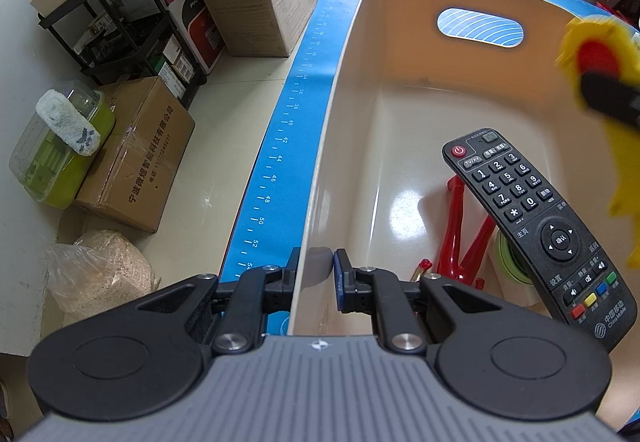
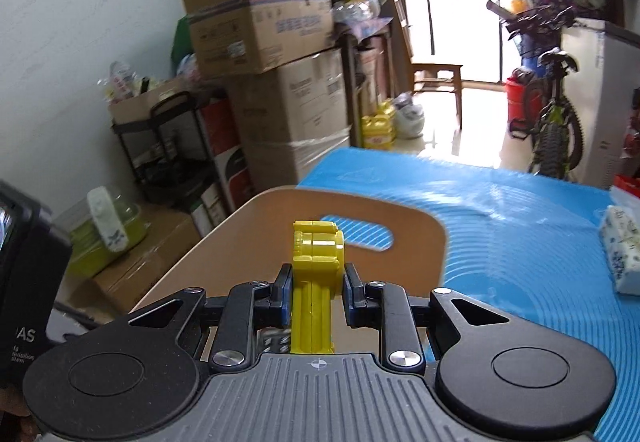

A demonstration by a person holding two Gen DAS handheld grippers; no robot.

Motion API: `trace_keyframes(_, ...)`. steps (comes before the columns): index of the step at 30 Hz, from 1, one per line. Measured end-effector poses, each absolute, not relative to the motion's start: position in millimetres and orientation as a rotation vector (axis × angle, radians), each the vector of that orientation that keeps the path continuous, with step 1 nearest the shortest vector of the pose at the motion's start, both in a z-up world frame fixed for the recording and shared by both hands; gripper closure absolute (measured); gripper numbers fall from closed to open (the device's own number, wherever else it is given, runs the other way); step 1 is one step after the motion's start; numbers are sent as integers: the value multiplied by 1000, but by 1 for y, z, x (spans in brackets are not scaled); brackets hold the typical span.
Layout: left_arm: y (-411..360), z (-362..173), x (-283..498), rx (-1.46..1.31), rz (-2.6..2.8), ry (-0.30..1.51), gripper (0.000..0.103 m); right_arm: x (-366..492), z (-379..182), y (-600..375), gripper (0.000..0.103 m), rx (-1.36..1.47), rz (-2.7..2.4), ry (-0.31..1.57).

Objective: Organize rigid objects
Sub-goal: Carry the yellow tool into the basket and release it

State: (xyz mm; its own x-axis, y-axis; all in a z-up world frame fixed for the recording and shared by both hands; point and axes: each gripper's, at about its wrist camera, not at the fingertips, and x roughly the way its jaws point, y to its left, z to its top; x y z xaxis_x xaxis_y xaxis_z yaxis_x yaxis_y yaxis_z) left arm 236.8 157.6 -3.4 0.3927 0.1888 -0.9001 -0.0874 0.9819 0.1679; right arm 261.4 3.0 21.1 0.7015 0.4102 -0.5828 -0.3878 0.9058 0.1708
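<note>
Left hand-held gripper (image 1: 316,274) clamped on bin (image 1: 360,90) wall, right hand-held gripper (image 2: 314,292) clamped on yellow toy (image 2: 316,262): lower it clear of remote (image 1: 536,226) w/ bin steadied.

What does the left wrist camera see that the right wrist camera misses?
Only the left wrist view looks into the bin: a black remote, red piece and green roll, with the left gripper clamped on its wall.

Only the right wrist view shows a tissue pack.

Both show the yellow toy in the right gripper.

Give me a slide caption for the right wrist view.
Right tool grips a yellow toy above the beige bin on the blue mat.
</note>
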Motion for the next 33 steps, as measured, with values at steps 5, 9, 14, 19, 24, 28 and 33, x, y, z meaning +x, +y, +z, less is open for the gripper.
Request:
trace_keyframes(5,157,-3,237,101,177,1154,86,261,0,27,70,-12,504,766)
trace_keyframes(9,156,-2,238,102,178,1155,86,260,-11,39,70,-35,540,822)
trace_keyframes(14,155,-3,239,104,179,1156,86,265,-10,37,70,-7,546,855)
trace_keyframes(19,155,-4,239,104,180,1155,86,264,-10,31,59,9,552,863)
trace_keyframes(24,154,-4,239,106,181,1157,85,263,0,15,49,31,518,827)
trace_keyframes(28,155,-4,239,105,182,1157,85,263,12,-5,47,59,483,795)
trace_keyframes(33,155,-5,239,104,182,1157,85,263,29,-39,44,64,390,727)
